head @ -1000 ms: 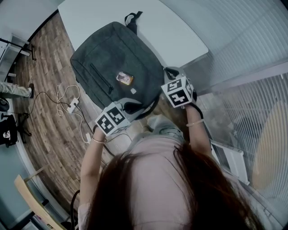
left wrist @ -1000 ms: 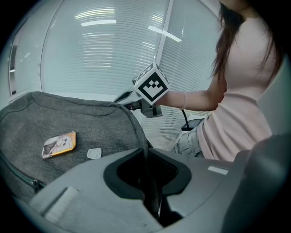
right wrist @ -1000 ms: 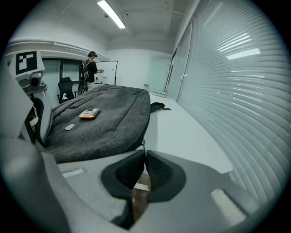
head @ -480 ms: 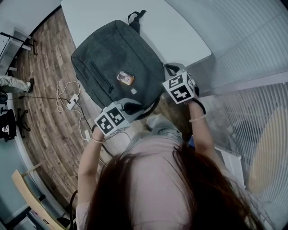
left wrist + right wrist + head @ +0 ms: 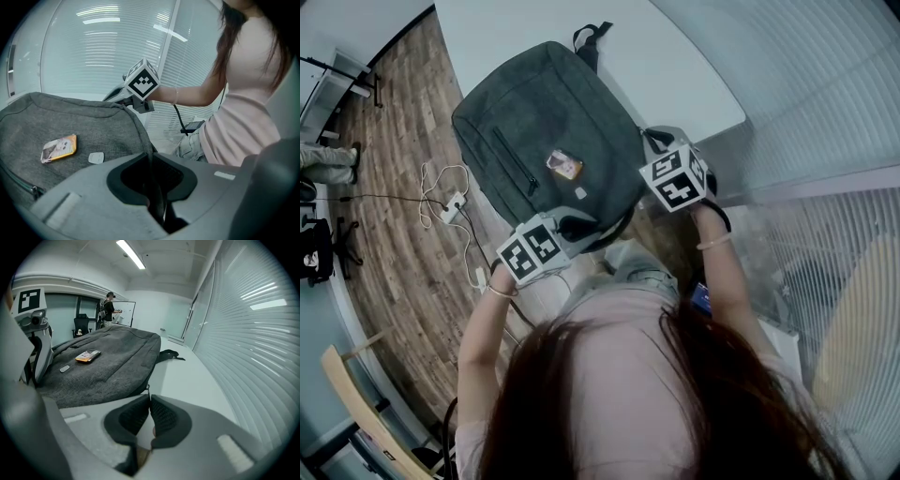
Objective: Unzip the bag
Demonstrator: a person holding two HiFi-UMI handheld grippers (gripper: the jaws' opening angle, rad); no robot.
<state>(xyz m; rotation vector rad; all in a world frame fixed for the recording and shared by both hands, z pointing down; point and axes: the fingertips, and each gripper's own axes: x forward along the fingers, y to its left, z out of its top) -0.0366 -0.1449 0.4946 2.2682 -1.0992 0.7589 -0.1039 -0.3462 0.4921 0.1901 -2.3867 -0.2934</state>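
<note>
We are logging a heathered charcoal bag (image 5: 548,131) carrying an orange badge (image 5: 564,165) and a small white patch (image 5: 580,192), its zip pull (image 5: 149,389) glinting silver. Table (image 5: 675,66) showing white; floor (image 5: 394,281) running in brown planks. Left tongs (image 5: 151,158) and right tongs (image 5: 149,398) showing grey, wearing black-on-white square markers; pads (image 5: 164,416) showing black, ribbed.

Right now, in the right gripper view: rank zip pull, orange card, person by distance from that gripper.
1. Zip pull: between the right gripper jaws.
2. Orange card: left, on the bag.
3. Person: far back, left.
</note>
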